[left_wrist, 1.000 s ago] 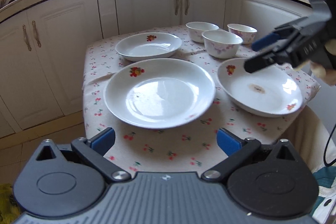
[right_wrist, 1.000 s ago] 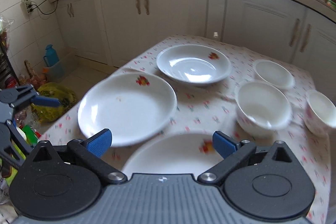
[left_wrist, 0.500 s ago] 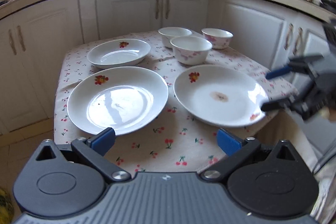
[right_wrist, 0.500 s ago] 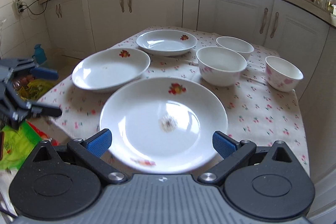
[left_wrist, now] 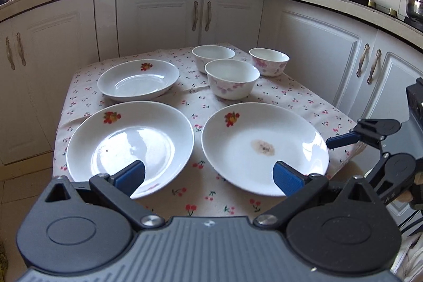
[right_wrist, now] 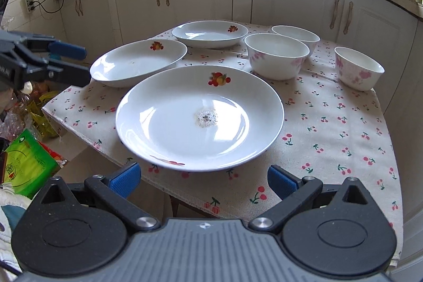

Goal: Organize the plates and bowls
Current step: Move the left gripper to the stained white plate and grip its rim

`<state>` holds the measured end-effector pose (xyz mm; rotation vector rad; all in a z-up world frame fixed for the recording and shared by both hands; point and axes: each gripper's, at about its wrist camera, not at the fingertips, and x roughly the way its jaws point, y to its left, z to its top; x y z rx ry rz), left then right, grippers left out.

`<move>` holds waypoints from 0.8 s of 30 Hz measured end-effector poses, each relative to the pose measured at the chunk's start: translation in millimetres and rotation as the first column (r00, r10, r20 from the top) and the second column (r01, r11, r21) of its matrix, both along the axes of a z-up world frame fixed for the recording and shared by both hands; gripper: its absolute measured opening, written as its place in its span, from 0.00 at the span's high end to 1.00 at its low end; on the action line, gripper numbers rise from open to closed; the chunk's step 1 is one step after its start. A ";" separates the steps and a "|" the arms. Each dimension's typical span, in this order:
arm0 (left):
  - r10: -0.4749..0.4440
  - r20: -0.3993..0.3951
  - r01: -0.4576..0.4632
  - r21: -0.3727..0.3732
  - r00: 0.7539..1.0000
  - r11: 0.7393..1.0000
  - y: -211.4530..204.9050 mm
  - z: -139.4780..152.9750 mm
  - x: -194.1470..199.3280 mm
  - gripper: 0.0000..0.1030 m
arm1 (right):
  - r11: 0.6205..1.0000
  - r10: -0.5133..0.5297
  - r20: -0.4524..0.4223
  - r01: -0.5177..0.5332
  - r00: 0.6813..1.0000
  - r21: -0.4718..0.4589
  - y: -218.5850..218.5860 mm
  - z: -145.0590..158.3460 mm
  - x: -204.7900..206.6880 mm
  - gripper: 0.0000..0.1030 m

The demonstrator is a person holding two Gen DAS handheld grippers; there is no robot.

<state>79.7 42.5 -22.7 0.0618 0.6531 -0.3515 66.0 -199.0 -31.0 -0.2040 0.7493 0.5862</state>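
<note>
**Six dishes laid out, both tongs empty**

Three plates + three bowls sit on the cloth-covered surface, none stacked. Seen from the left wrist cam: near left plate, near right plate w/ a brownish smudge at its centre, and a smaller, deeper plate far left. All carry a fruit print near the far rim. Near plates lie just beside each other, not touching.

Bowls are grouped far right: front bowl w/ pink flowers, a second bowl behind it, and a third bowl at far right w/ a heavier pink pattern. Front and second bowls look very close; can't tell if they touch.

Left tongs are released, blue pads spread wide, held at the near edge of the surface above the gap between the two near plates. Nothing gripped.

Right tongs are also spread wide, empty, facing the smudged plate from just off the near edge. In the left cam they show at far right, off the surface edge beside that plate.
</note>
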 end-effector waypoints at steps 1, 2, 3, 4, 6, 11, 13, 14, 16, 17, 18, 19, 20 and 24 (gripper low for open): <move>-0.002 -0.004 0.002 0.005 1.000 1.000 -1.9 0.1 2.2 0.01 | 1.000 0.006 0.003 -0.006 1.000 0.001 0.7 -1.5 1.0 0.00; -0.007 -0.007 0.007 0.009 1.000 1.000 -4.0 0.2 4.2 0.01 | 1.000 0.009 0.007 -0.009 1.000 -0.003 2.0 -2.9 1.9 0.00; -0.012 -0.005 0.012 0.013 1.000 1.000 -5.9 0.5 5.7 0.01 | 1.000 0.012 0.014 -0.012 1.000 -0.008 3.4 -4.2 1.8 0.00; -0.019 -0.004 0.019 0.017 1.000 1.000 -8.2 1.0 7.5 0.01 | 1.000 0.018 0.020 -0.018 1.000 -0.011 4.5 -5.4 2.8 0.00; -0.033 -0.007 0.034 0.025 0.999 0.999 -12.3 1.6 11.7 0.01 | 1.000 0.026 0.028 -0.025 0.999 -0.017 6.6 -8.1 4.6 0.00; -0.060 -0.019 0.060 0.035 0.998 0.998 -21.3 1.7 25.2 0.01 | 0.999 0.045 0.032 -0.045 0.998 -0.015 9.3 -12.3 11.1 0.00; -0.080 -0.026 0.081 0.045 0.996 0.996 -25.6 1.4 32.0 0.01 | 0.999 0.051 0.037 -0.050 0.998 -0.015 10.1 -14.1 11.8 0.00; -0.090 -0.030 0.091 0.050 0.996 0.995 -28.1 1.2 34.8 0.01 | 0.998 0.055 0.040 -0.054 0.998 -0.014 10.1 -14.9 12.2 0.00; -0.114 -0.042 0.117 0.060 0.993 0.991 -33.2 0.8 41.9 0.01 | 0.998 0.057 0.034 -0.057 0.998 -0.004 9.4 -16.0 13.7 0.00; -0.128 -0.049 0.131 0.065 0.991 0.989 -35.9 0.6 45.6 0.01 | 0.998 0.059 0.031 -0.059 0.998 0.003 8.8 -16.6 14.5 0.00; -0.141 -0.054 0.144 0.073 0.989 0.987 -38.8 0.6 49.5 0.01 | 0.998 0.059 0.025 -0.059 0.998 0.009 8.2 -17.5 15.6 0.00; -0.155 -0.061 0.160 0.080 0.986 0.984 -41.8 0.5 54.0 0.01 | 0.998 0.058 0.018 -0.059 0.998 0.015 7.6 -18.4 16.6 0.00; -0.172 -0.072 0.178 0.086 0.983 0.980 -44.9 0.2 59.1 0.01 | 0.998 0.060 0.021 -0.060 0.998 0.020 7.1 -19.0 16.8 0.00; -0.217 -0.106 0.228 0.108 0.970 0.968 -56.1 -2.3 81.0 0.01 | 0.998 0.067 0.036 -0.068 0.997 0.008 8.4 -20.5 16.3 0.00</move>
